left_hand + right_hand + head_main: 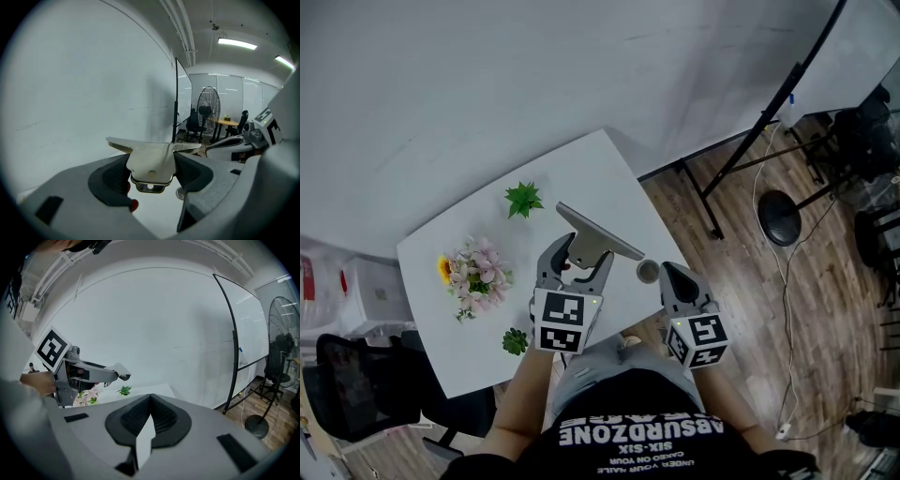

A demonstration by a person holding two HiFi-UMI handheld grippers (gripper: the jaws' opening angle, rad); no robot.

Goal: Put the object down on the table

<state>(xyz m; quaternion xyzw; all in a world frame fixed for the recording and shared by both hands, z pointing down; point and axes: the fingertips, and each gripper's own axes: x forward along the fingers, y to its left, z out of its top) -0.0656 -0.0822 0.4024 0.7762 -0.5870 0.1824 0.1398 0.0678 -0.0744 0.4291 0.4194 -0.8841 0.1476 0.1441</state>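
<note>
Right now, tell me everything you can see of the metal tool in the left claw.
The metal tool looks like pale, shiny steel. It has a long thin crossbar on top and a broader tab below, with a rivet and a small hole. The left claw is shut on the tab, one pad on each side. The tool is held in the air over the white table, touching nothing else.

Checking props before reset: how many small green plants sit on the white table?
2. One green plant lies at the table's far side, beyond the flower bunch; the other green plant at the near edge, beside the left hand-held gripper. More could hide under it.
</note>
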